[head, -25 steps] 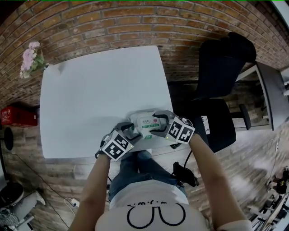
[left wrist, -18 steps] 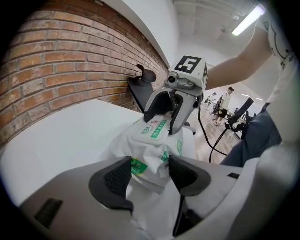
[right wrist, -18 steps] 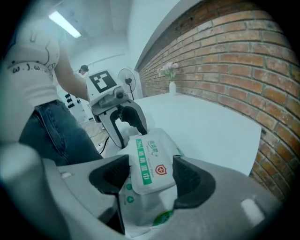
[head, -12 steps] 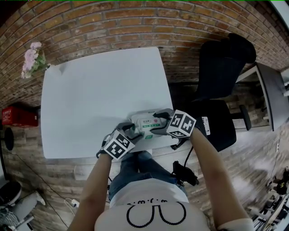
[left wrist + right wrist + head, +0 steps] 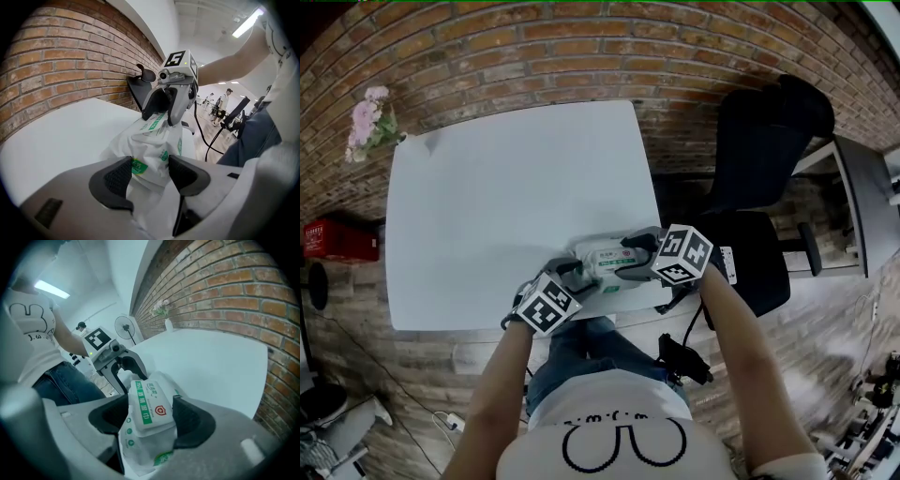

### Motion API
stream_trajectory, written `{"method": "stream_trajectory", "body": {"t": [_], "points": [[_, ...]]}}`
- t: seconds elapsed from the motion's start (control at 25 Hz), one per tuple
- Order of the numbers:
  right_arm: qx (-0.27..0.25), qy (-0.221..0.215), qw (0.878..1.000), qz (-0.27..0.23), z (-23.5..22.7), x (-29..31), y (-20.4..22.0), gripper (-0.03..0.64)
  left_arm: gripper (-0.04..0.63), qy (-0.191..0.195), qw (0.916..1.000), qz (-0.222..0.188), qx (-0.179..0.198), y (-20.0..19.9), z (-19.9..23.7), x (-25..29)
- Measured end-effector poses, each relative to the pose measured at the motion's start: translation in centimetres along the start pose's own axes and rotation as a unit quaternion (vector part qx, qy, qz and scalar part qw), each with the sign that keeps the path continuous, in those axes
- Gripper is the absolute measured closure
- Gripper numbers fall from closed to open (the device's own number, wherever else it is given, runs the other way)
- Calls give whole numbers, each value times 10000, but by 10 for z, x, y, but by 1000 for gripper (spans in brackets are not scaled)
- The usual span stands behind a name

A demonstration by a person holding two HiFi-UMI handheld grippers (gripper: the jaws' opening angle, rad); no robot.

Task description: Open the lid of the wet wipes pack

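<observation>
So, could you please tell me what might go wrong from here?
The left gripper pinches only crumpled soft film at the end of the wet wipes pack; a pull on the lid could slide it free or tear it.
The pack is at the table's near edge, so a slip might drop it off.
The right gripper clamps the lid's sides, which may hold it shut.
</observation>
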State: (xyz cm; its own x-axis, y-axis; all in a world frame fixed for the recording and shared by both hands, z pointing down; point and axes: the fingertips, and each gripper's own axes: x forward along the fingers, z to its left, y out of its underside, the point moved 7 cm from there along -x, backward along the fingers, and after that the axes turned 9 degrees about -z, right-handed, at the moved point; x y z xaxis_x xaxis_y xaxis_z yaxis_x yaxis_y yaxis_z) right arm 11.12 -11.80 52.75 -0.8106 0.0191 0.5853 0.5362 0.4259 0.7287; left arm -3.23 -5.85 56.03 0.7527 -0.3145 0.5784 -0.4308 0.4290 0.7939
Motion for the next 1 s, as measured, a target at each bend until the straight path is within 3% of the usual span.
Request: {"method": "stream_trajectory", "body": {"t": [0.28, 0.52, 0.72, 1.0], "points": [[-114, 276, 9989, -364, -13, -19, -23, 368, 348, 33, 10000, 52, -53, 0, 1, 0], [-202, 729, 9956, -558, -28, -29, -37, 566, 348, 192, 9996, 121, -151, -3, 1, 0], [-234, 1385, 9884, -583, -40, -19, -38, 554, 350, 304, 9992, 192, -178, -10, 2, -3], [-375, 2407, 9691, -382, -48, -3, -26, 543, 350, 313, 9990, 219, -222, -11, 1, -3]]}}
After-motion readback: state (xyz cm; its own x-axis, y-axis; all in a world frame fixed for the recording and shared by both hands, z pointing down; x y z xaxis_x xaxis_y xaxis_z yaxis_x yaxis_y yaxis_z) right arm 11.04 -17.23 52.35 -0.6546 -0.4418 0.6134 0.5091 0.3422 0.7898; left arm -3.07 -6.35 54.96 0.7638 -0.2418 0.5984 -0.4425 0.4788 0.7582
